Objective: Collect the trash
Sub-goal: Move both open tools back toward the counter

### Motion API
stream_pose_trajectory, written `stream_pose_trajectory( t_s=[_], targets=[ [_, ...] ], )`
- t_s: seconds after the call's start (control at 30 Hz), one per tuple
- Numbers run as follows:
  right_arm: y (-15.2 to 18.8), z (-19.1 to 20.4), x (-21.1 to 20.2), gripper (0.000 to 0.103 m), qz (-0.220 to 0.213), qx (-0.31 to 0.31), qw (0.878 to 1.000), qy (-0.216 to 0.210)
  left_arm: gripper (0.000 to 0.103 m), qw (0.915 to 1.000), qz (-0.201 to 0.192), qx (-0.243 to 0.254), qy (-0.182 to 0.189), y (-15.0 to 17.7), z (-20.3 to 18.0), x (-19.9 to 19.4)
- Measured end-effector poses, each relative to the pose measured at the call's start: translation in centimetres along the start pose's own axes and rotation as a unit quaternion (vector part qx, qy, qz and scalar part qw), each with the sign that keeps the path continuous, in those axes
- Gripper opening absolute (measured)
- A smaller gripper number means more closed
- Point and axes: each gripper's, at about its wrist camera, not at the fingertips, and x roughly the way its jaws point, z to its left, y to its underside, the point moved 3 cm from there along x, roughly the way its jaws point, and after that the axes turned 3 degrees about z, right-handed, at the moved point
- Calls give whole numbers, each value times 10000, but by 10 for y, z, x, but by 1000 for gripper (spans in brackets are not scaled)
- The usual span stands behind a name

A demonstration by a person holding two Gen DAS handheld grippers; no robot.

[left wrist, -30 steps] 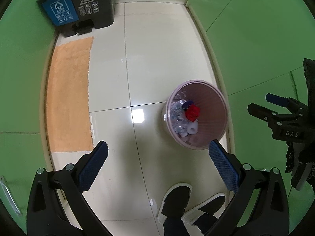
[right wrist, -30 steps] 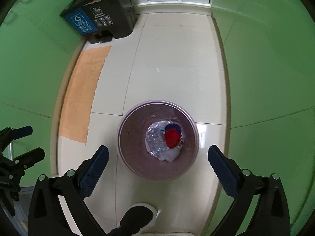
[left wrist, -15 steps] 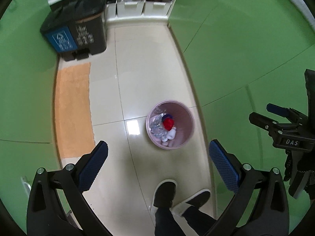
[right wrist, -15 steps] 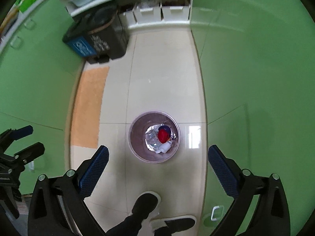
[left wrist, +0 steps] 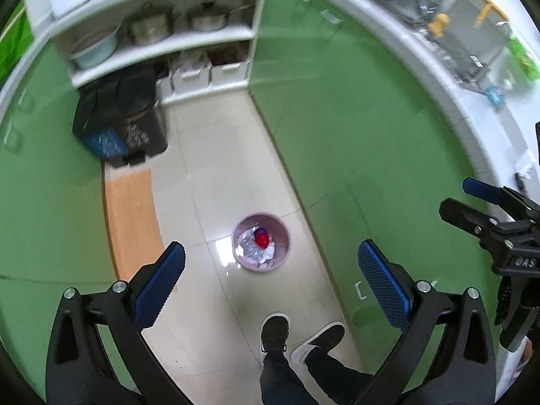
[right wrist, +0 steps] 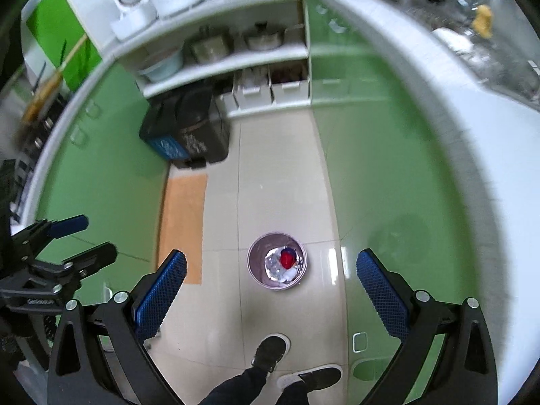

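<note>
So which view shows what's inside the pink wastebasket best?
The right wrist view: it looks almost straight down into the pink wastebasket, showing the red item. The left wrist view sees the basket at a slant, contents blurrier.

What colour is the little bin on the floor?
The bin is pale pink, clearest in the right wrist view.
</note>
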Motion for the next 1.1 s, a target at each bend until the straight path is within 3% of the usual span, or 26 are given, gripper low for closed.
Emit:
stream_pose_trajectory(
  t_s=[0.27,0.57,0.9,1.1],
  targets=[
    [17,-59,-110,97,-624,603,9953,437,100,9960,-474,730,216,-43,-83,-65],
    [65,-149,-194,97,-1141,1587,9750,1060,100,9843,-598,1559,567,-63,-184,-82],
    [121,-245,-238,97,-1275,2369,9513,1506,100,9677,-463,2281,973,-63,-299,-67],
    [135,-291,-245,97,-1247,2541,9451,1632,100,9614,-325,2504,1095,-62,-357,-51]
  ],
)
